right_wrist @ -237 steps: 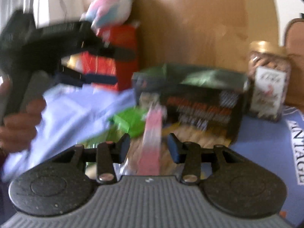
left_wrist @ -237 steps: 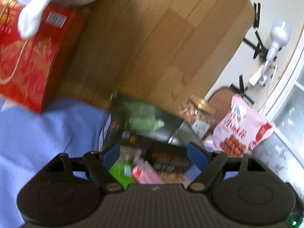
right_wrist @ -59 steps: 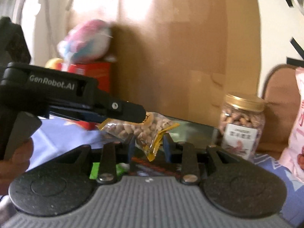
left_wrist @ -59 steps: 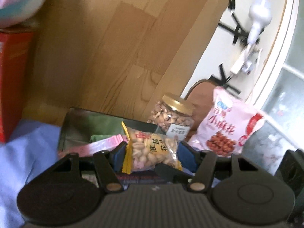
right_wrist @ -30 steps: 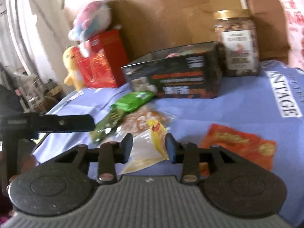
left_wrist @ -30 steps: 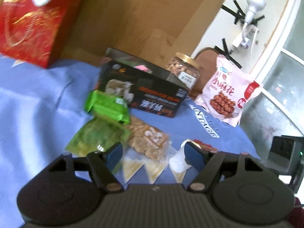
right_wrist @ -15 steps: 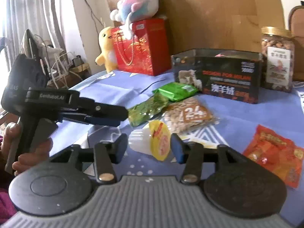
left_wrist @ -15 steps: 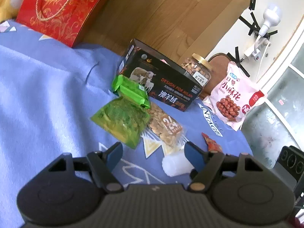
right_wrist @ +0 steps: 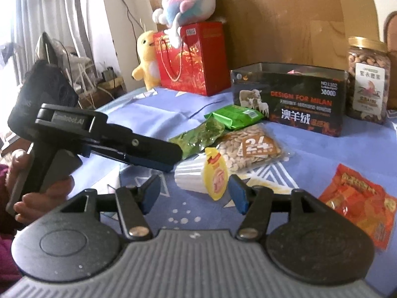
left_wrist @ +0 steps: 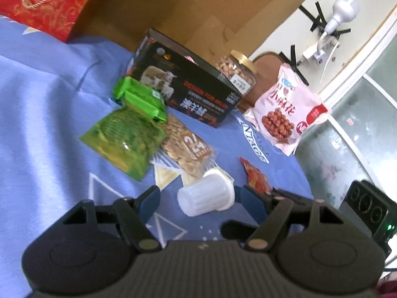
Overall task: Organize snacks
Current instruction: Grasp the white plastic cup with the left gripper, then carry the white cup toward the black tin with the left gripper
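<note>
The right gripper is low over the blue cloth, its jaws opening, and the cup lies on its side between the blue pads, neither pad pressing on it; it is a small white ribbed plastic cup, its yellow foil lid with a red label facing the right pad, its narrow base pointing left. The left gripper has its jaws wide and grips nothing; the same cup lies just ahead of its pads, nearer the right one, base toward the camera. Just beyond the cup lies a clear seed bag with a brown label; left of that lies a green pack, and behind both a brighter green packet. Farther ahead stands a black box with sheep pictured on it, open at the top, something pink just showing inside; to its right is a nut jar with a gold lid. Right of the right gripper lies a red pouch, flat on the cloth; in the left view a pink bag leans past the jar. Far left stands a red gift bag, a plush toy on top. A hand holds the left gripper's grip.
</note>
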